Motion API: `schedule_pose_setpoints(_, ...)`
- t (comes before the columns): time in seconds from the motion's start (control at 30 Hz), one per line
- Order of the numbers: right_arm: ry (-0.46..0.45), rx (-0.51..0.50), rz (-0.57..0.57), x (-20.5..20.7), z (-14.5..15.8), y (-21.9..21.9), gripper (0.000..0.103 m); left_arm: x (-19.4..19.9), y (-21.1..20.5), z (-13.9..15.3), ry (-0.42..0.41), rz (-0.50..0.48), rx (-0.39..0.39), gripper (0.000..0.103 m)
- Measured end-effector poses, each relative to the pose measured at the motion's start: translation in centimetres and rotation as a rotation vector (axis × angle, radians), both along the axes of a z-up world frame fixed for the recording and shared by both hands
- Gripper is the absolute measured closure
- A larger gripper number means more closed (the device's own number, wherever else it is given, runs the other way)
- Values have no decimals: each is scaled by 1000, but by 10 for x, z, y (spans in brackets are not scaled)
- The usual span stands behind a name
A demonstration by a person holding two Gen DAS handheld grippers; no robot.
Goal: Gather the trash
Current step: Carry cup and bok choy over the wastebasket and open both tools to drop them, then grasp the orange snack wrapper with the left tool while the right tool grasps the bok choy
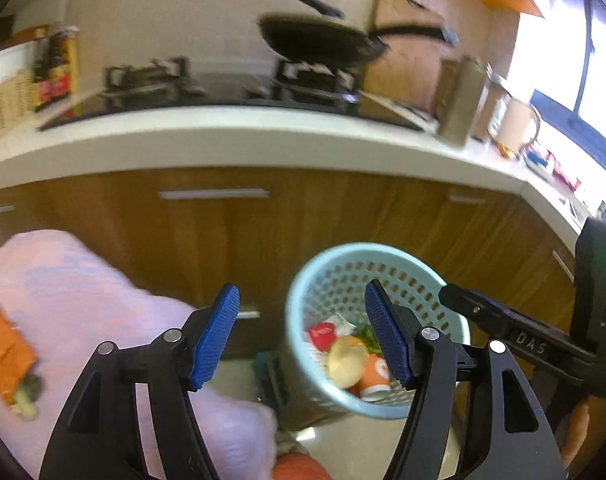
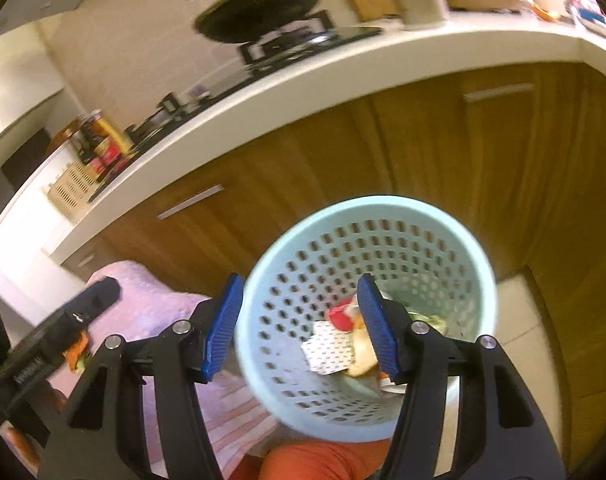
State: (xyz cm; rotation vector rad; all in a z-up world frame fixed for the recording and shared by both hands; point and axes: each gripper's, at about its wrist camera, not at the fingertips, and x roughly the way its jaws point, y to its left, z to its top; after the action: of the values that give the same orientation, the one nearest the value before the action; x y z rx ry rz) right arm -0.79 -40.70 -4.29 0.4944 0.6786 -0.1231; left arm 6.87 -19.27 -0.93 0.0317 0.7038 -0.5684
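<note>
Both the left gripper (image 1: pixel 303 336) and the right gripper (image 2: pixel 299 328) hang with jaws released, grasping nothing. The pale blue perforated wastebasket (image 2: pixel 435 216) sits on the floor by the wooden cabinets (image 1: pixel 287 216), holding trash including an orange paper cup (image 1: pixel 377 374).

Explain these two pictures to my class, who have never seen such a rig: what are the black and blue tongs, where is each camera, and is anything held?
A person holds a two-finger gripper in each hand; each carries a wide-angle camera looking along its blue pads. One picture is from the left gripper, the other from the right gripper. Both grippers are open and hold nothing. Below them stands a pale blue basket with trash already inside: a paper cup, wrappers and food scraps. To the left, an orange wrapper and a green scrap lie on a pink cloth. Behind are wooden cabinets and a white counter with a stove and a pan.
</note>
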Motion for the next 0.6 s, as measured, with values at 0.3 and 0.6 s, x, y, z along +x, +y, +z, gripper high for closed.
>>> schedule_pose_setpoints(0.3,-30,-74,192,16,22,92,47,-9,125,35,-86,205,-31,31)
schedule_pose_setpoints(0.6,-73,-99,433,57,19,204,47,9,253,4,15,450,10,25)
